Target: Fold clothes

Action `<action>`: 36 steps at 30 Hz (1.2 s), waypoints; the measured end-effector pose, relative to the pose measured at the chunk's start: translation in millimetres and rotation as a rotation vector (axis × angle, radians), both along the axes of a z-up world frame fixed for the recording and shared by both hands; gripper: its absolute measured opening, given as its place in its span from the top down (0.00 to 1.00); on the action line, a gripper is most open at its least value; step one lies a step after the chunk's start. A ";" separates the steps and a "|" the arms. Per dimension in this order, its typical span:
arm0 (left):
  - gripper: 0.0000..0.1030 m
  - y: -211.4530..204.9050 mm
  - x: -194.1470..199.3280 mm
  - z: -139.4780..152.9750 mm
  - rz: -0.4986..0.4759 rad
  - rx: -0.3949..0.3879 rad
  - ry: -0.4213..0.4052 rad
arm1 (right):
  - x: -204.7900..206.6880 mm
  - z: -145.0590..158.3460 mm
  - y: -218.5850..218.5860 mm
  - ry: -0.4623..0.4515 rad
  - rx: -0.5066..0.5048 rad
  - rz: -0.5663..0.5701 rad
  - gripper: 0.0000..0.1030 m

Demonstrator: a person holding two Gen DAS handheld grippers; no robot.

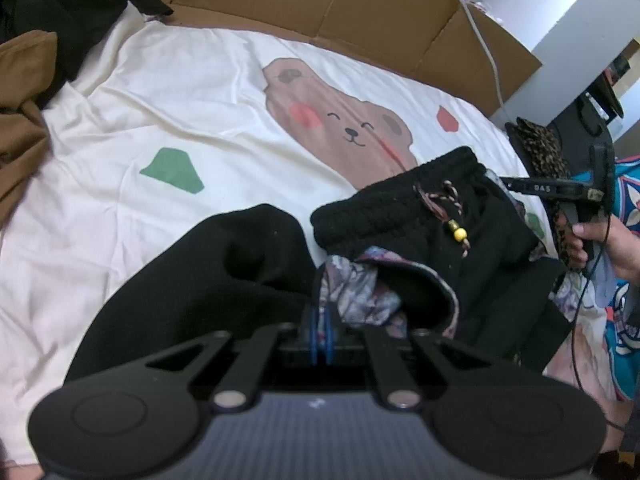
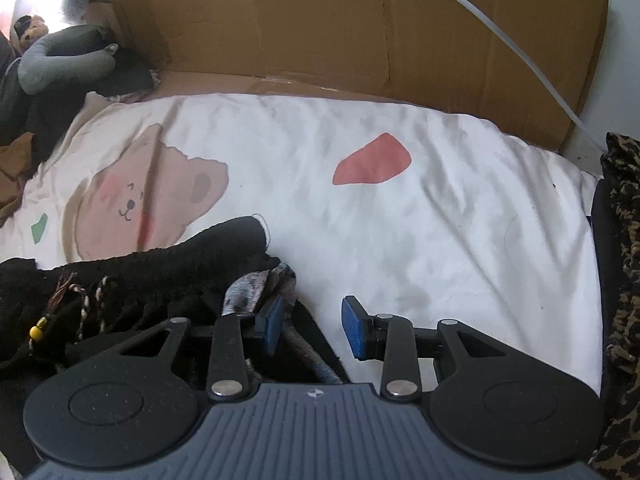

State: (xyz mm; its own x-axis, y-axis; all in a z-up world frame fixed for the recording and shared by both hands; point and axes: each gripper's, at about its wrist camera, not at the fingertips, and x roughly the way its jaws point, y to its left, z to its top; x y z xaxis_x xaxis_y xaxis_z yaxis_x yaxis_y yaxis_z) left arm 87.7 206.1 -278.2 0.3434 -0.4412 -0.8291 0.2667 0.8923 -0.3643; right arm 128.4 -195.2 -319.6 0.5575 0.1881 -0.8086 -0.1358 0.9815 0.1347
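Black shorts (image 1: 400,216) with a ribbed waistband, a patterned lining and a drawstring carrying a yellow bead (image 1: 460,234) lie crumpled on a white bear-print sheet (image 1: 200,92). My left gripper (image 1: 321,334) is shut, its blue pads pinching the patterned lining at the shorts' near edge. My right gripper (image 2: 314,328) stands open at the shorts' (image 2: 160,268) right end. Its left pad (image 2: 274,320) is beside the grey patterned fabric, its right pad (image 2: 356,334) over bare sheet (image 2: 440,220). In the left wrist view a hand (image 1: 592,240) holds the right gripper (image 1: 532,187) by the waistband.
A cardboard wall (image 1: 360,4) stands along the sheet's far side, with a white cable (image 1: 486,48) over it. A brown garment (image 1: 24,120) and dark clothes (image 1: 72,4) lie at the left. Leopard-print fabric (image 2: 624,240) borders the right edge. A grey plush (image 2: 60,56) sits far left.
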 end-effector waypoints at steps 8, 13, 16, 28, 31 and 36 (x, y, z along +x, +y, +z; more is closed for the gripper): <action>0.96 0.7 0.0 0.8 -0.002 0.004 0.002 | -8.1 -10.0 12.2 0.025 -0.052 0.054 0.61; 0.96 0.5 -0.3 1.4 -0.002 0.005 0.003 | -6.4 4.2 0.5 -0.015 -0.015 0.022 0.61; 0.96 0.7 -0.7 1.6 -0.002 0.008 0.004 | -2.5 8.2 -9.6 -0.024 0.004 -0.021 0.61; 0.96 0.0 -0.7 1.5 -0.002 0.015 0.009 | -3.3 -7.4 -2.3 0.022 -0.010 0.008 0.61; 0.96 0.1 -0.4 1.4 -0.003 0.016 0.010 | -2.5 -11.9 -0.7 0.031 -0.019 0.012 0.61; 0.96 -0.4 0.0 1.1 -0.002 0.019 0.011 | -4.0 -18.9 5.8 0.039 -0.050 0.053 0.65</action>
